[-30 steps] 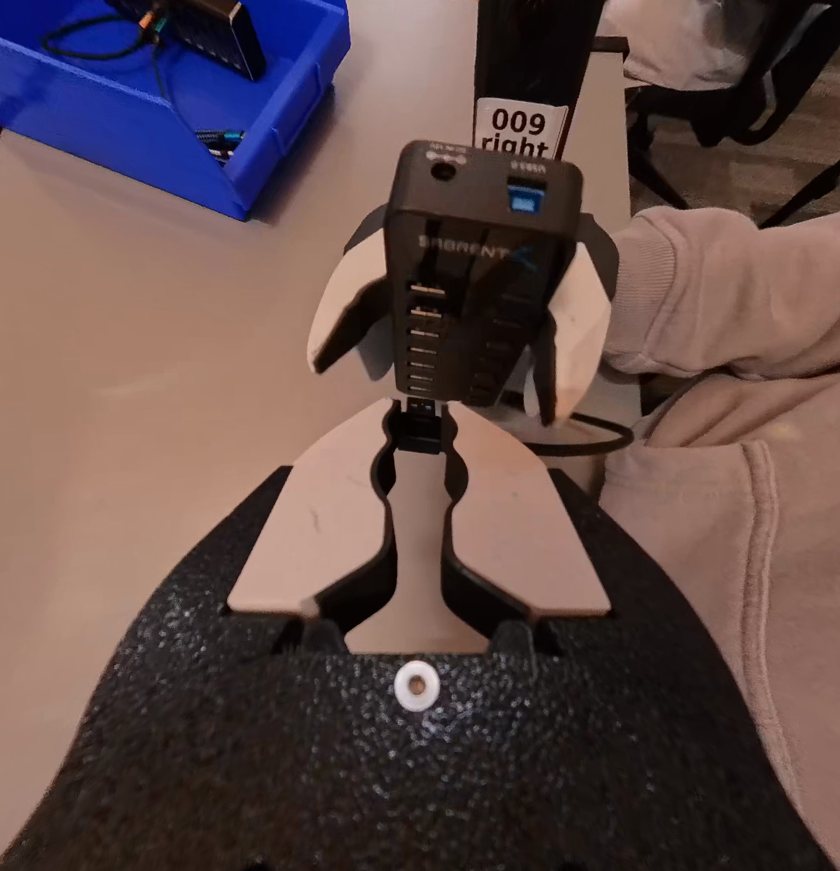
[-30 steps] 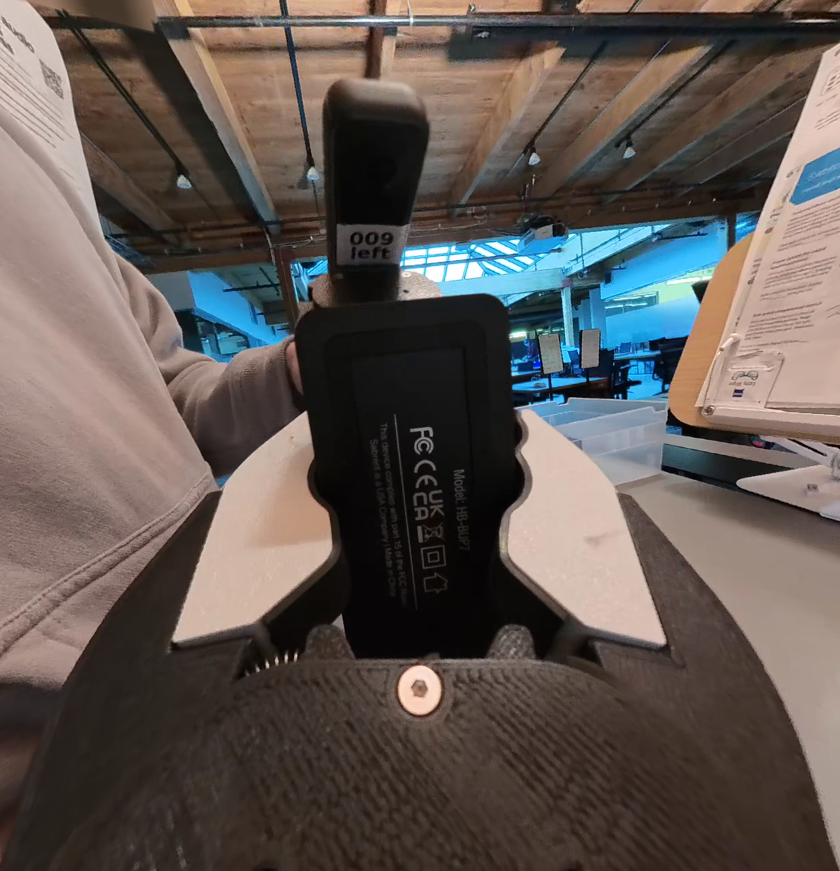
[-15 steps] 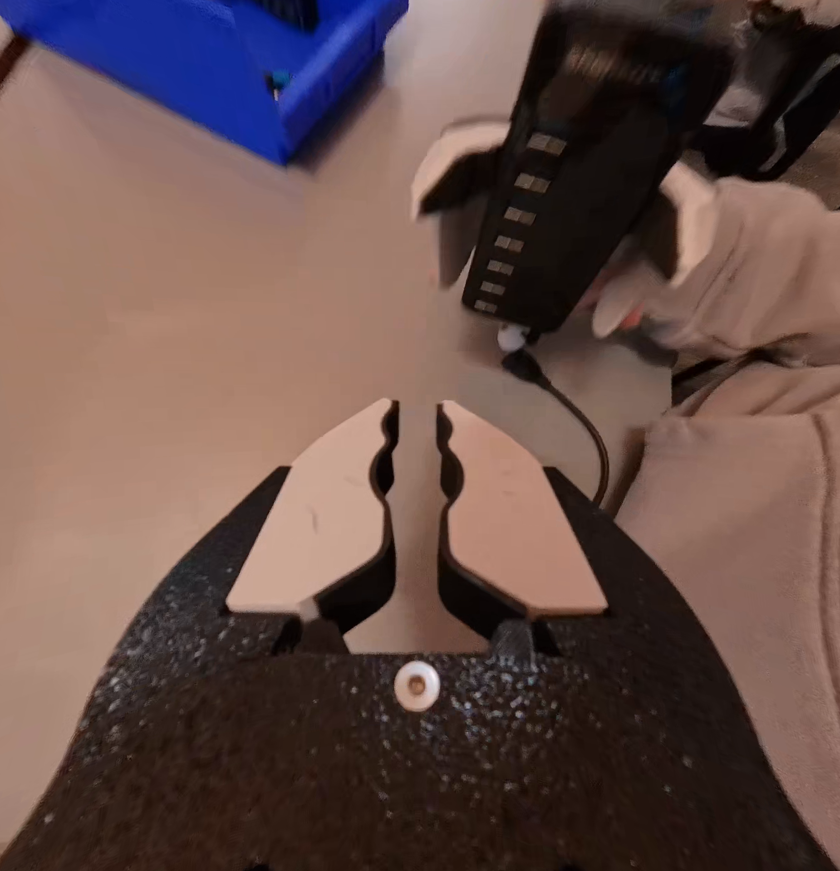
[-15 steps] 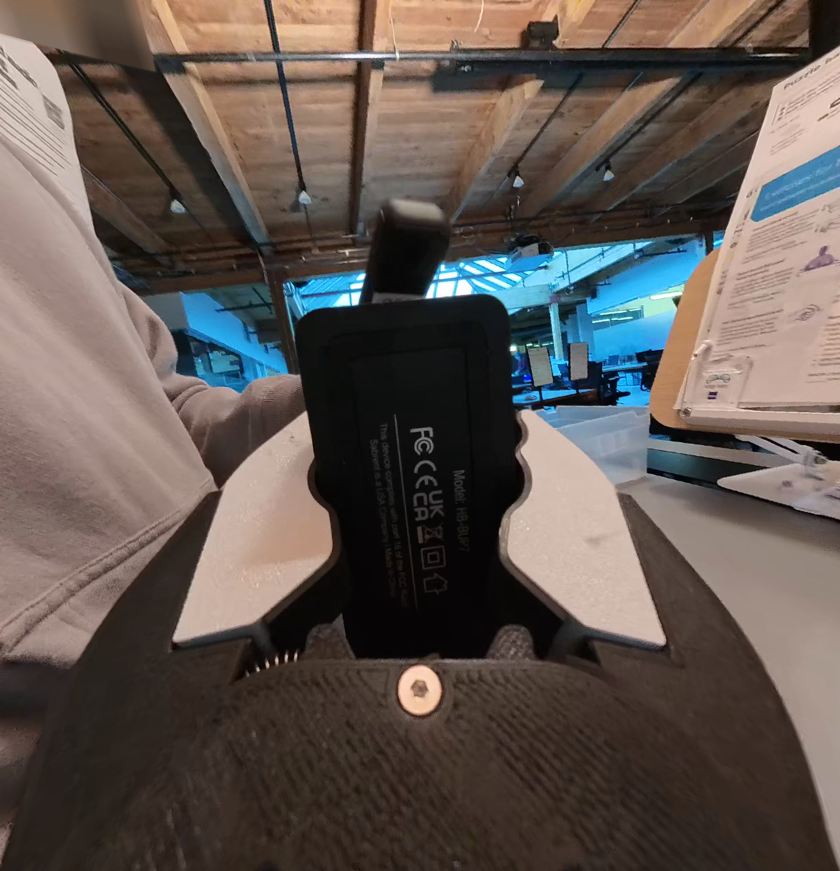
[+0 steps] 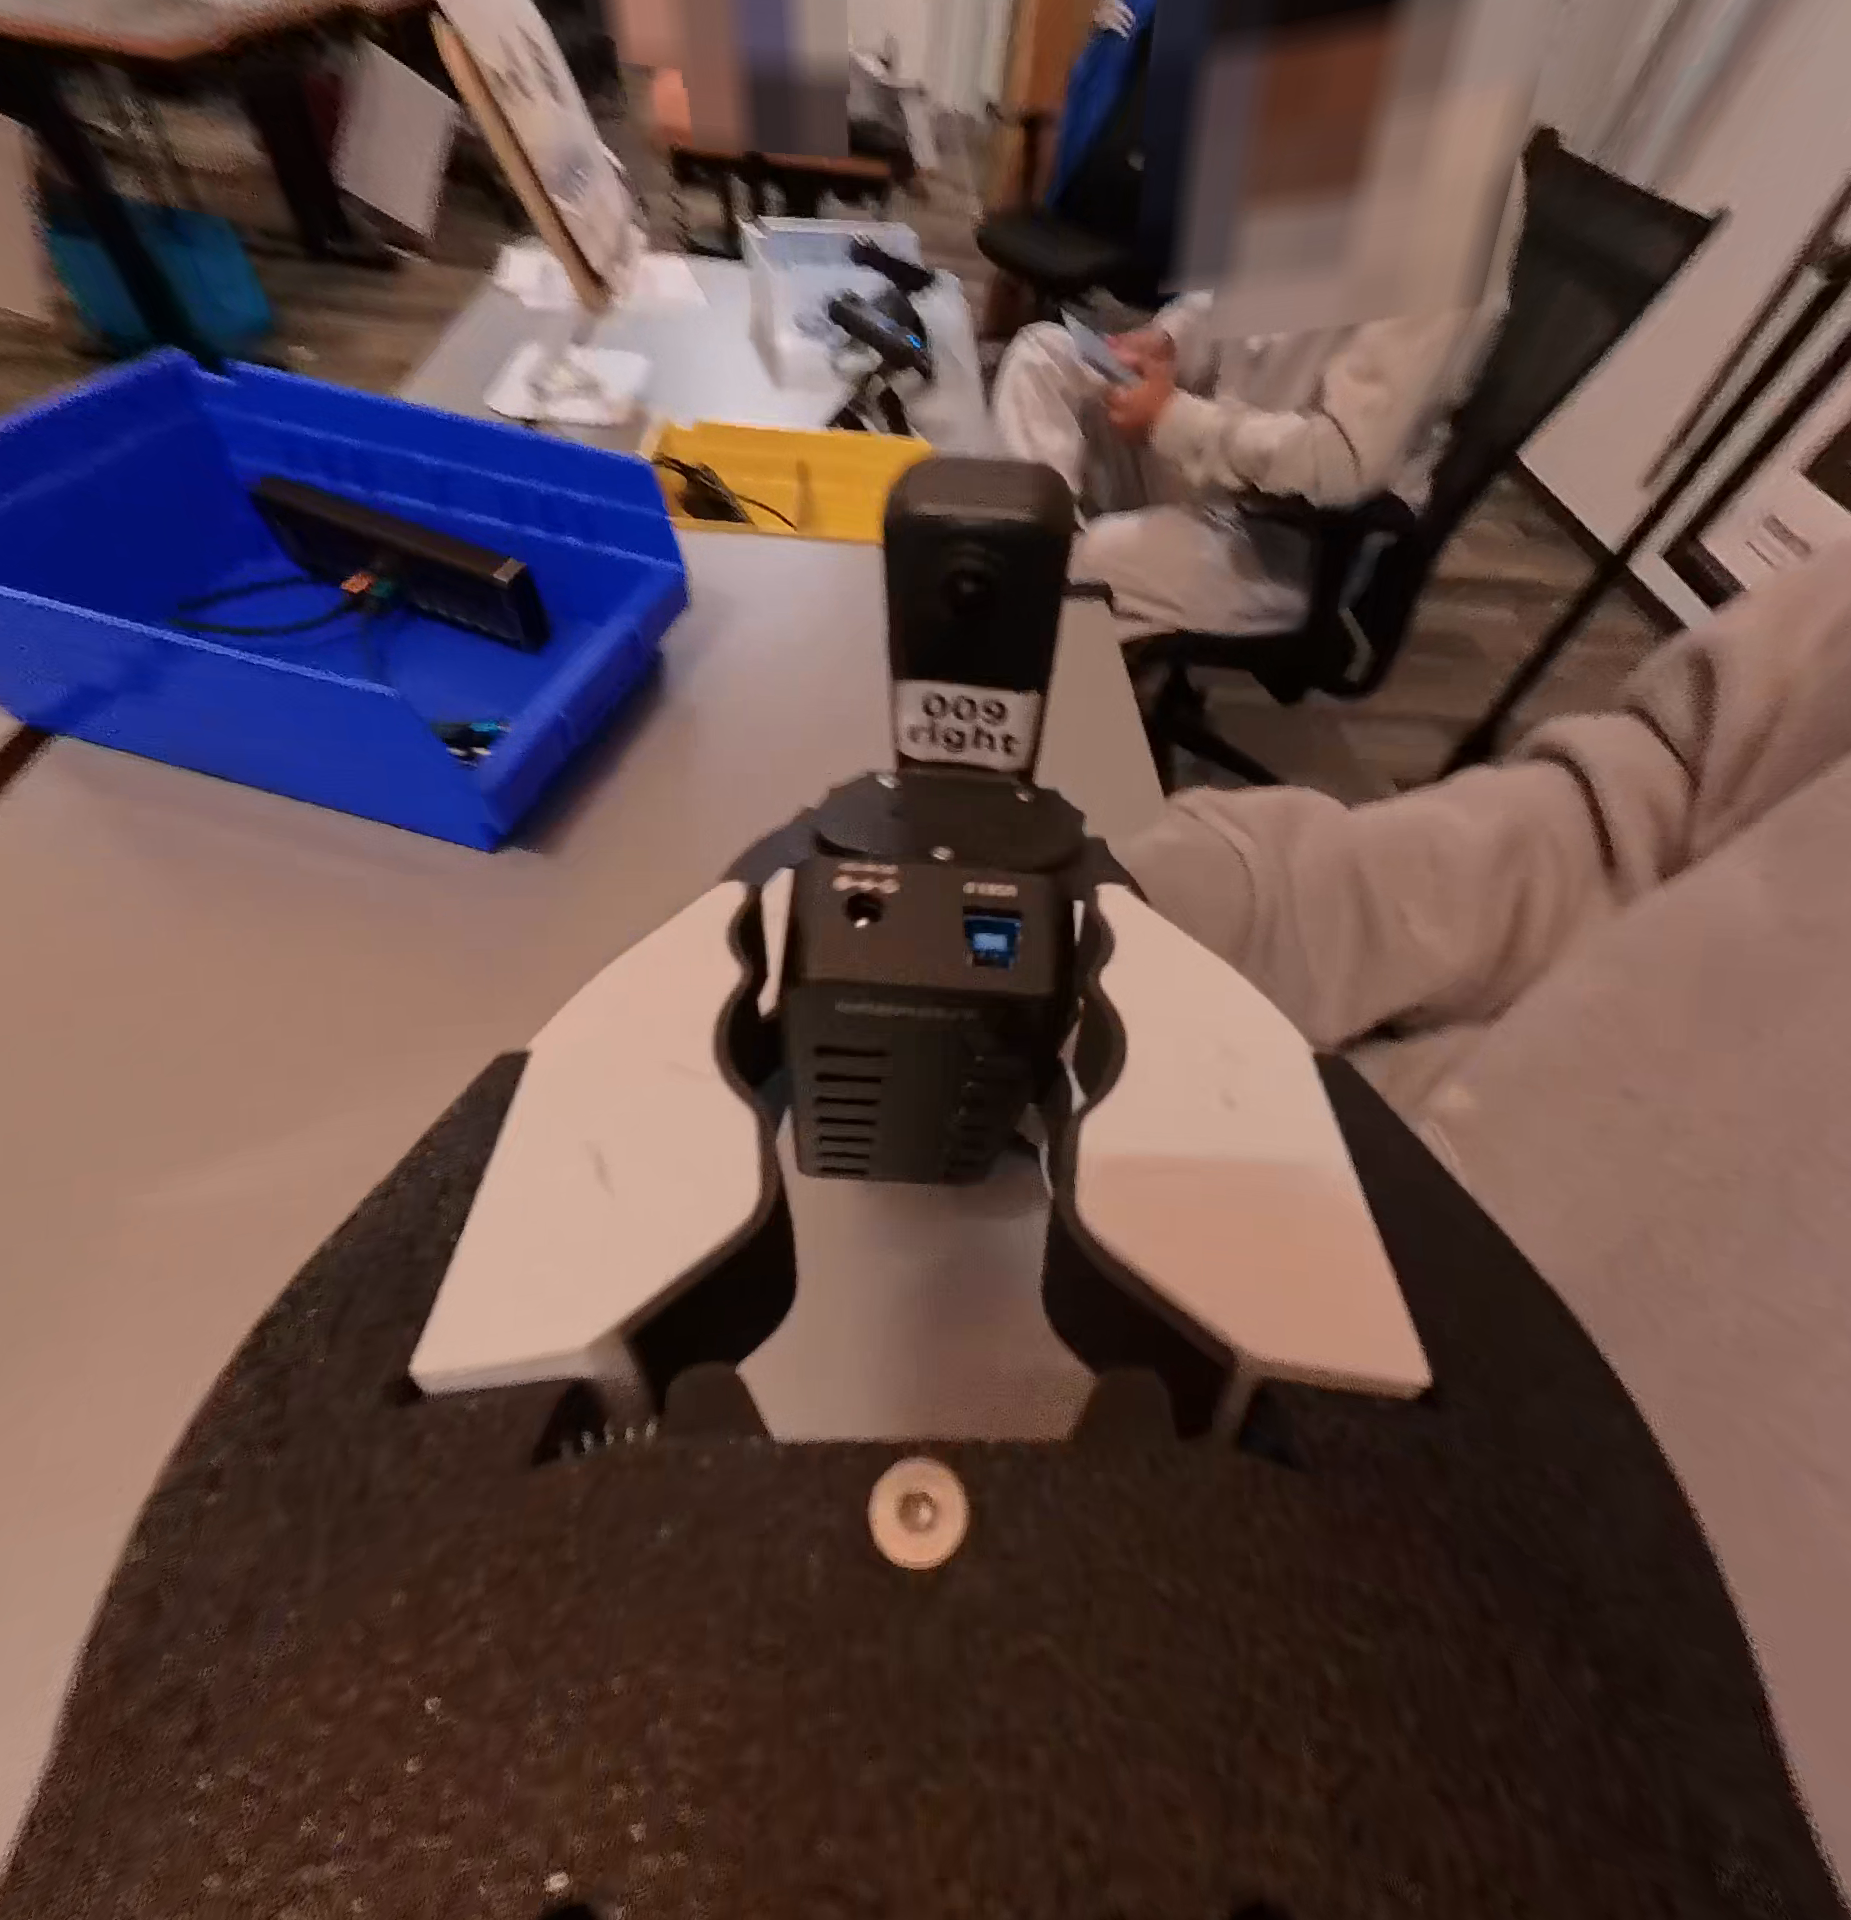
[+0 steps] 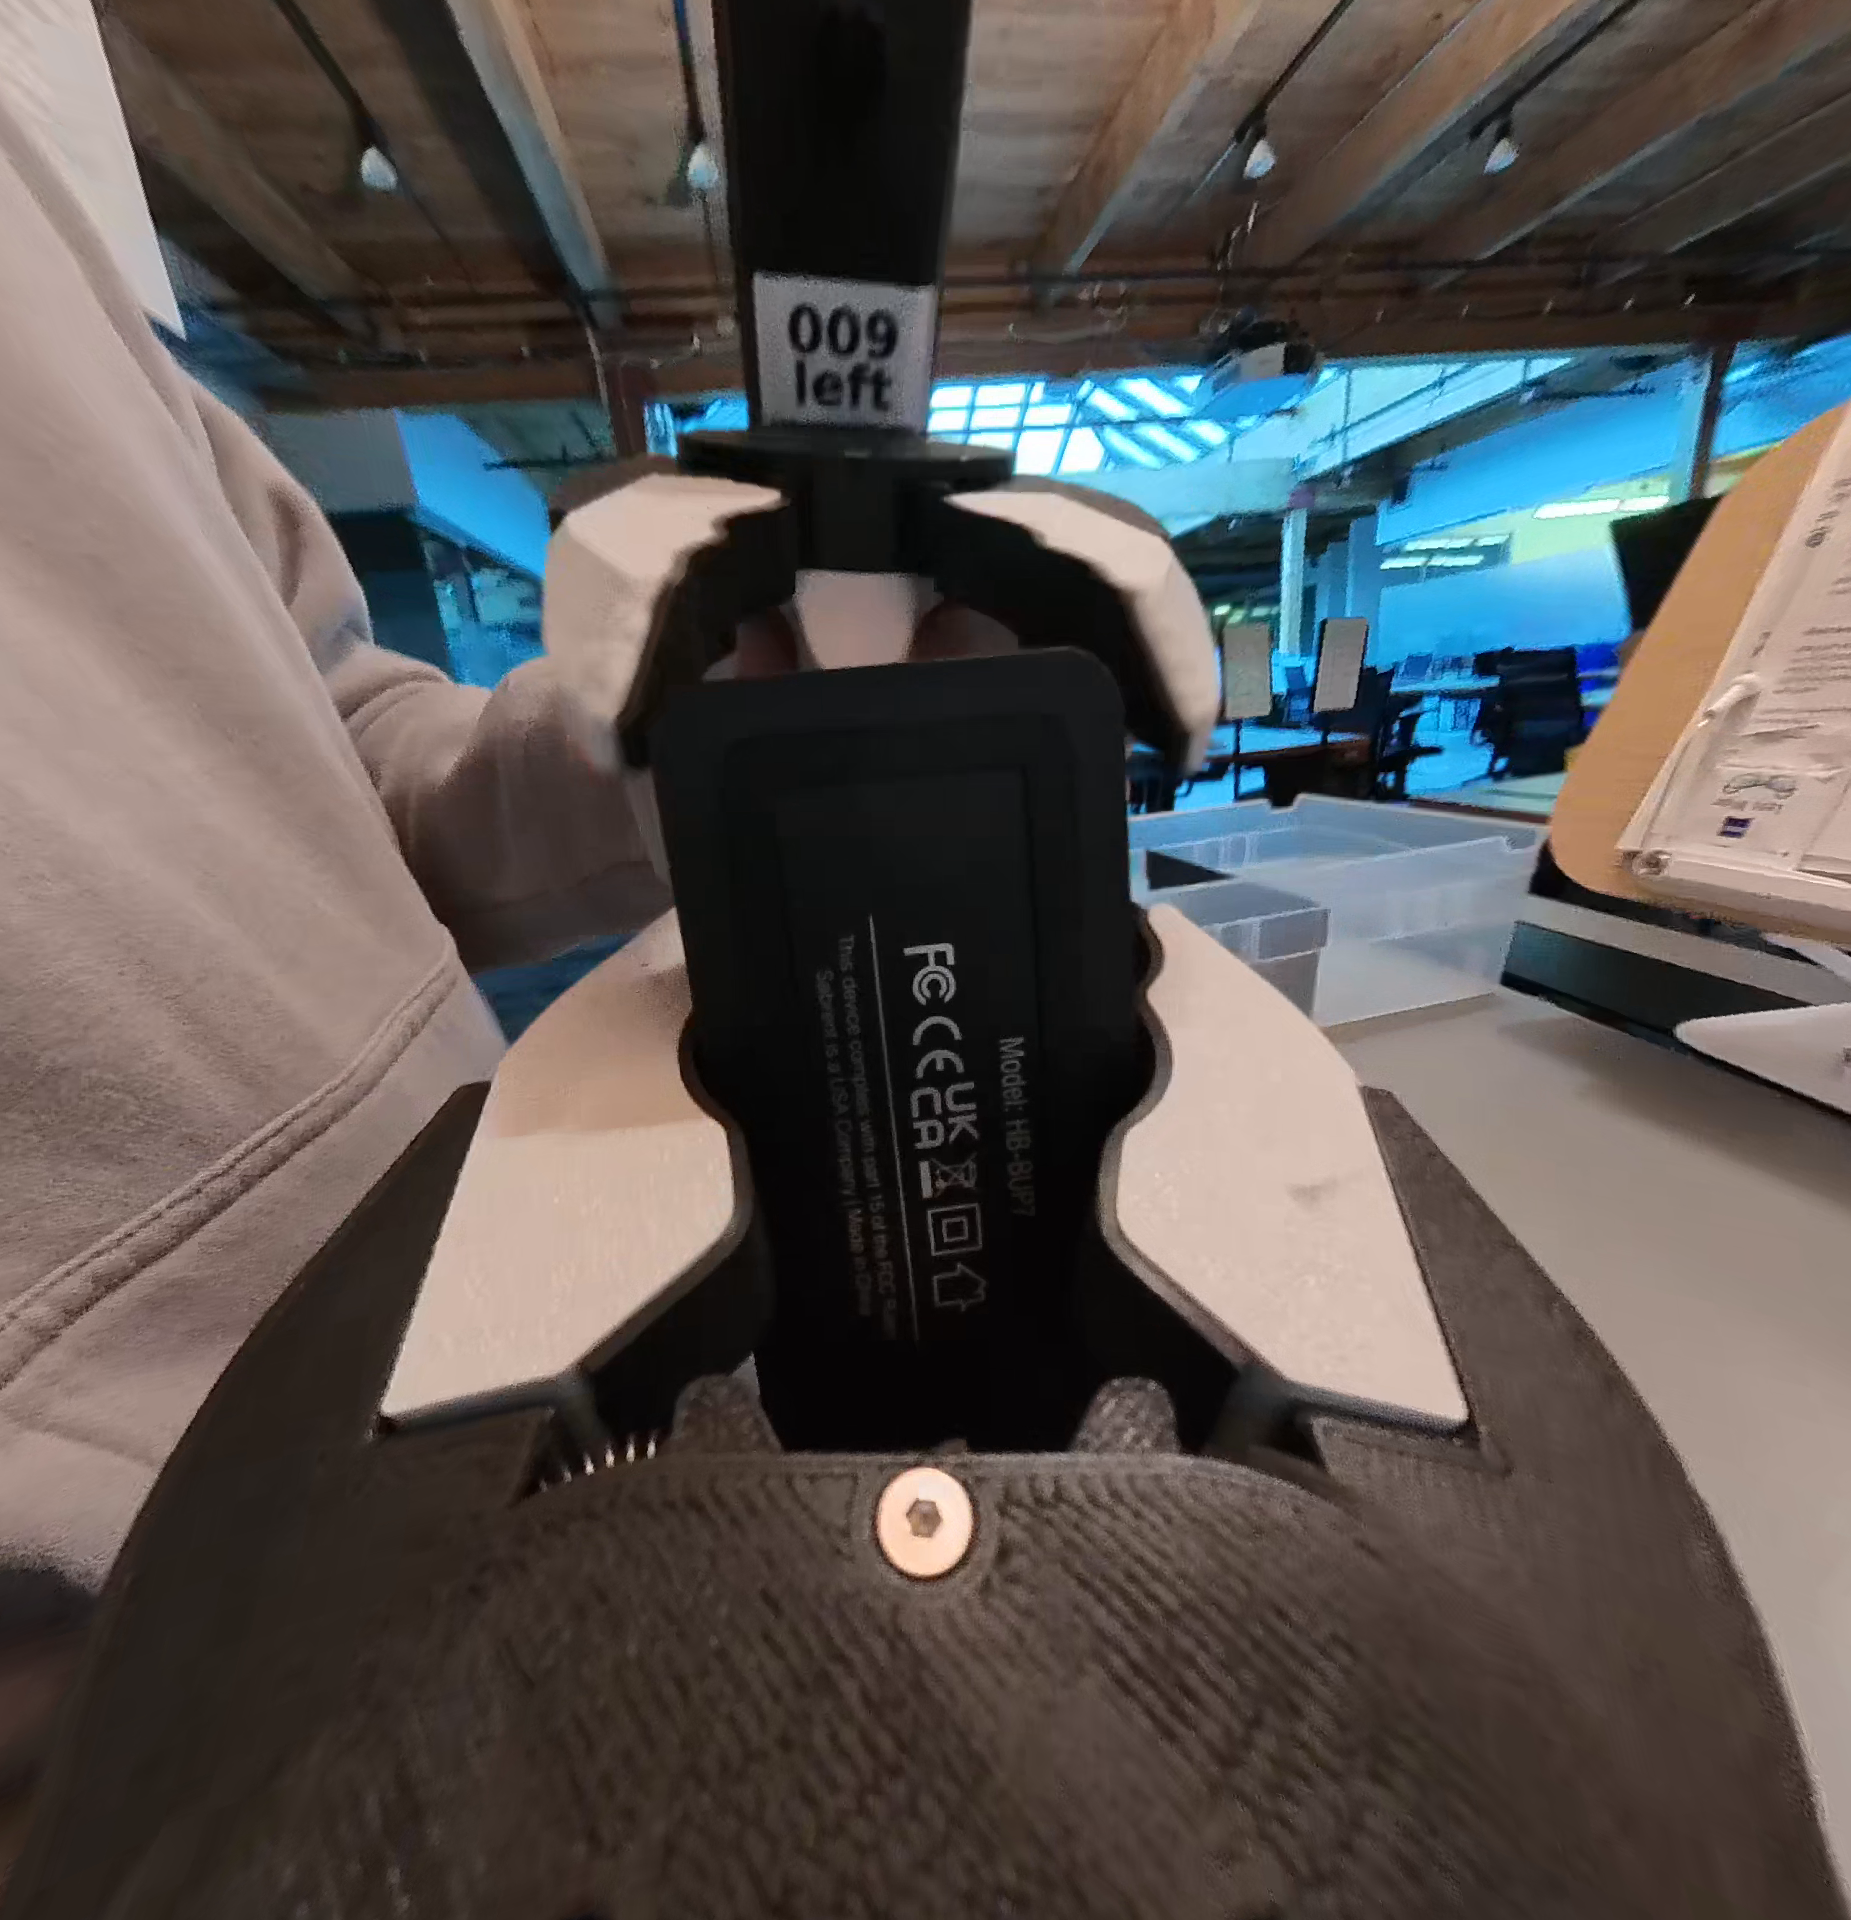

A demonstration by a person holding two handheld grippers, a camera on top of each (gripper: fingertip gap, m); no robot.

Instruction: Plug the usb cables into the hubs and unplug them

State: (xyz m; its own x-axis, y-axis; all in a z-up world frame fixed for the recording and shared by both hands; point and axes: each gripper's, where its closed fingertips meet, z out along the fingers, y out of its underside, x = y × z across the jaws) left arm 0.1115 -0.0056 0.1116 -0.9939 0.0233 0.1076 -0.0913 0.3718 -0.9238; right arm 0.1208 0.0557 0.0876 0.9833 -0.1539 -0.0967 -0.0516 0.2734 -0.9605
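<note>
A black USB hub (image 6: 900, 1039) sits upright between the shut fingers of my right gripper (image 6: 916, 935), with its labelled back facing that camera. In the left wrist view the hub (image 5: 921, 1039) shows its port rows and a blue socket on its end face. My left gripper (image 5: 916, 904) is wide open and straddles the hub's far end, with a sliver of gap on each side. The right wrist view shows it (image 6: 905, 727) over the hub's top end. No cable shows at the hub.
A blue bin (image 5: 547, 748) at the left of the grey table (image 5: 225, 1039) holds another hub and cables. A yellow bin (image 5: 796, 478) stands behind it. A seated person (image 5: 1212, 447) is at the back right. Clear trays (image 6: 1368, 883) and a paper stand (image 6: 1783, 727) are to the right.
My left gripper let go of the cable plug at the hub, opened wide and moved up around the hub's end. My right gripper has kept hold of the hub.
</note>
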